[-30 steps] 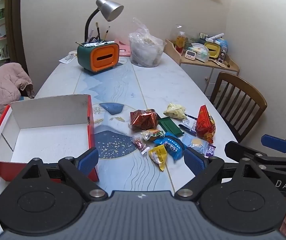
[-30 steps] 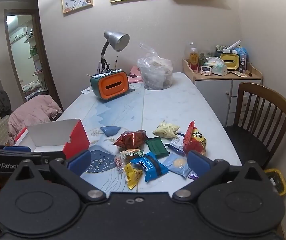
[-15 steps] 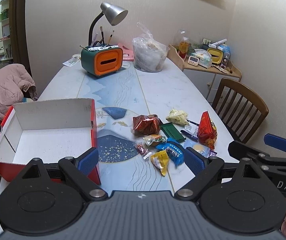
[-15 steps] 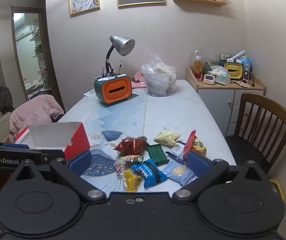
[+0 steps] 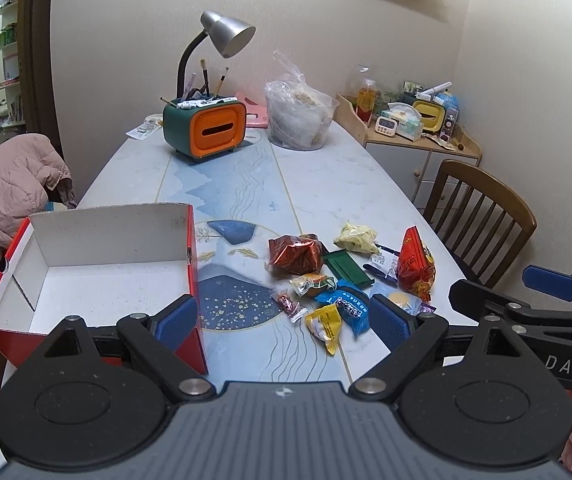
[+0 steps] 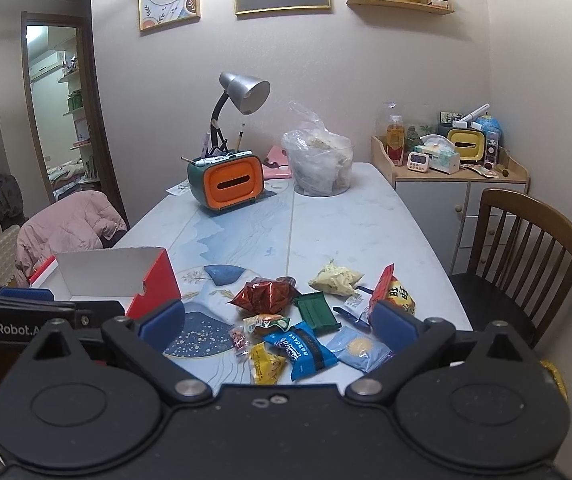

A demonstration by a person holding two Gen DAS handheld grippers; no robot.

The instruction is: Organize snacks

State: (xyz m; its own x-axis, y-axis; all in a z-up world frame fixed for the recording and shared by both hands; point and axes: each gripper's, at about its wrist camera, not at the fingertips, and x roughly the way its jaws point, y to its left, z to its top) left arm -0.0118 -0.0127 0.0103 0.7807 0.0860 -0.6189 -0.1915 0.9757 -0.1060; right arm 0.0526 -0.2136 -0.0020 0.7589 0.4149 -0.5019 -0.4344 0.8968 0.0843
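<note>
Several snack packets lie in a loose pile near the table's front right: a crinkled red foil bag (image 5: 296, 255) (image 6: 265, 295), a blue packet (image 5: 349, 309) (image 6: 305, 350), a small yellow packet (image 5: 325, 327) (image 6: 266, 363), a green flat pack (image 5: 347, 267) (image 6: 317, 311), a pale yellow bag (image 5: 356, 238) (image 6: 336, 279) and a red-orange bag (image 5: 416, 264) (image 6: 393, 292). An empty red box with a white inside (image 5: 98, 276) (image 6: 154, 284) stands to their left. My left gripper (image 5: 282, 318) is open above the near table edge, holding nothing. My right gripper (image 6: 276, 320) is open too, above the pile.
At the table's far end stand an orange-and-green holder (image 5: 206, 130), a grey desk lamp (image 5: 226, 34) and a clear bag of food (image 5: 298, 120). A wooden chair (image 5: 482, 216) is on the right, a pink jacket (image 5: 14, 196) on the left, a cluttered cabinet (image 6: 450, 184) behind.
Both grippers have pulled back and tilted upward, so the snacks and box sit lower and smaller in view. Nothing on the table has moved. Both grippers stay open.
</note>
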